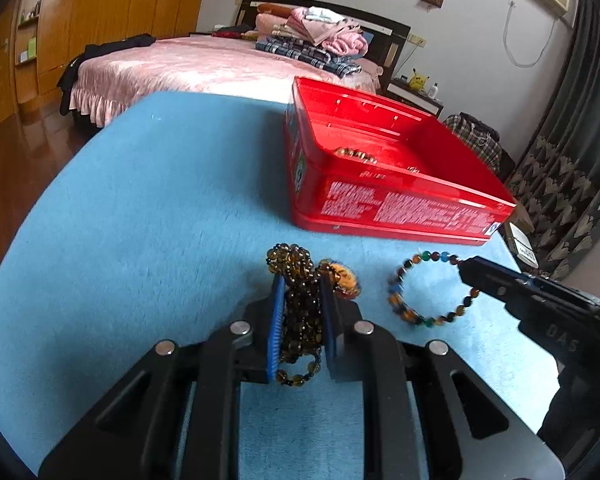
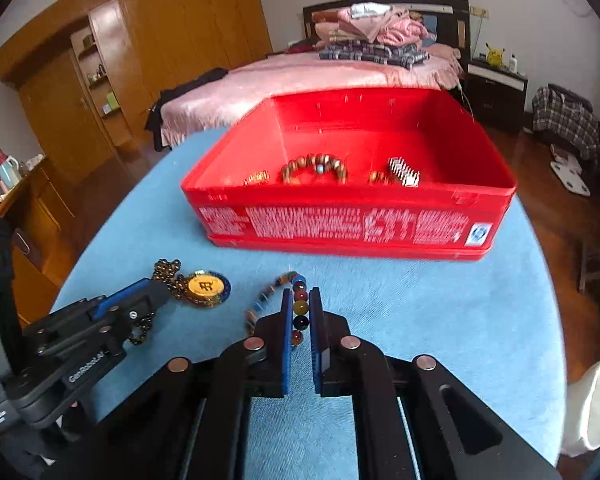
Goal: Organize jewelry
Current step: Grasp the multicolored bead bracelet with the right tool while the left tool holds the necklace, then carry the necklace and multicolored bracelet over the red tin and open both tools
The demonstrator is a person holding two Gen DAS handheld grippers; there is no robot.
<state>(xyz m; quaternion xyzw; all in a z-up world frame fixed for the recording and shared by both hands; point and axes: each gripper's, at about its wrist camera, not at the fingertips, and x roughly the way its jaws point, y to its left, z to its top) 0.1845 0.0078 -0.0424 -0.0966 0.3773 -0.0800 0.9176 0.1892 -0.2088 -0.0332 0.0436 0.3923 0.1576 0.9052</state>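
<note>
Two claws show in the left wrist view: the left claw (image 1: 300, 296) is clamped on one brown bead necklace (image 1: 300, 320) with one gold pendant (image 1: 346, 280), near the counter's (image 1: 140, 240) front edge; the right claw (image 1: 466, 270) pinches one multicoloured bracelet (image 1: 428, 290). One red box (image 1: 400, 208) sits towards the far edge.

From the right wrist, the right claw (image 2: 301, 300) is closed on that bracelet (image 2: 300, 308); three or four bead pieces, blurred, lie inside the box (image 2: 340, 224).
</note>
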